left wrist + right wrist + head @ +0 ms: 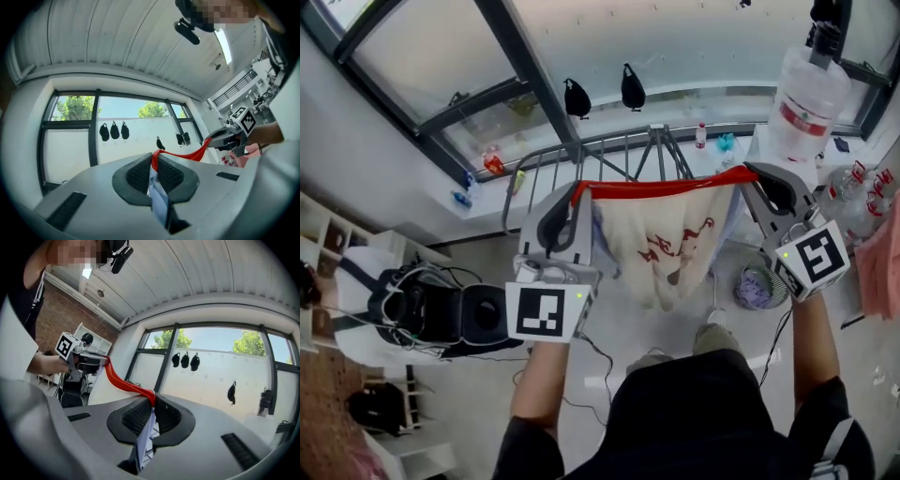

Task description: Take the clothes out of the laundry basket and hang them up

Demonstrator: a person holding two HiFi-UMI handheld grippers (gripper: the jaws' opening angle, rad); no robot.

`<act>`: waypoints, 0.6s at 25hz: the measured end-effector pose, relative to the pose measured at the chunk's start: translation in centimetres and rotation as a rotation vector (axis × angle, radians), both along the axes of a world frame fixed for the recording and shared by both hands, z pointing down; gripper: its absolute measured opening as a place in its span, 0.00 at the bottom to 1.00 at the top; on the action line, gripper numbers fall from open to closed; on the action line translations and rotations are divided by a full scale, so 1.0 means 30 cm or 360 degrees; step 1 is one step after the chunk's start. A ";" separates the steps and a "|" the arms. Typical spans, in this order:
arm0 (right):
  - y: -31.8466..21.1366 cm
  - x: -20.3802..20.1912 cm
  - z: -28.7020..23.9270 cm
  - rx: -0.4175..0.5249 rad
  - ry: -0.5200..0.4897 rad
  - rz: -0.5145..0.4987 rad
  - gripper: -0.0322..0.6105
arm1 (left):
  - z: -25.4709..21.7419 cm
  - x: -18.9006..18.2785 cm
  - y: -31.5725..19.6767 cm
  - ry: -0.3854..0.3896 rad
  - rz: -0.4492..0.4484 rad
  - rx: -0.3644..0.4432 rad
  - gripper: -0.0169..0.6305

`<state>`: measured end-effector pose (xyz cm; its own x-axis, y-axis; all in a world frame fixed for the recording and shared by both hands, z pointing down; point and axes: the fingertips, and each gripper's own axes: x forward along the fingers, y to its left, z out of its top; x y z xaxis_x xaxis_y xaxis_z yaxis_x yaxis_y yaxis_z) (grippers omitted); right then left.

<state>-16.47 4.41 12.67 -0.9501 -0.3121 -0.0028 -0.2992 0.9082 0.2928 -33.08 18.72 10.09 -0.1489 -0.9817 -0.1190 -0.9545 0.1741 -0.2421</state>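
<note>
At the far left, black equipment with cables (441, 314) sat on a white stand by the wall shelving.

The left gripper (575, 214) was held up in front of the person. In the left gripper view its jaws were pressed together on the garment's left upper corner, with red trim and pale cloth pinched between the dark pads.

The garment (661, 244), white with a red top edge and red print, was off the floor and spread between the two grippers. Its red edge was pulled taut from one to the other and the body hung free below. Behind it stood a grey metal drying rack (546, 169) by the window. We could not tell whether cloth and rack touched. Two black bags (577, 97) hung on the window glass above.

The right gripper (773, 192) held the opposite corner. In the right gripper view its jaws were likewise clamped on red trim and white cloth.

Below the right gripper, a round basket (741, 278) with purple contents stood on the floor, well apart from the garment. A large clear water bottle (806, 103) stood at the upper right, and pink cloth (877, 262) showed at the right edge.
</note>
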 end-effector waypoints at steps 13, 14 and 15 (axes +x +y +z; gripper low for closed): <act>0.285 -0.730 -0.050 0.0088 -0.0036 -0.0605 0.07 | -0.117 -0.654 0.336 -0.0119 -0.0555 0.0104 0.05; 0.290 -0.781 -0.044 0.0096 -0.0037 -0.0627 0.07 | -0.116 -0.704 0.347 -0.0096 -0.0578 0.0106 0.05; 0.293 -0.830 -0.036 0.0109 -0.0034 -0.0643 0.07 | -0.113 -0.753 0.354 -0.0062 -0.0598 0.0114 0.05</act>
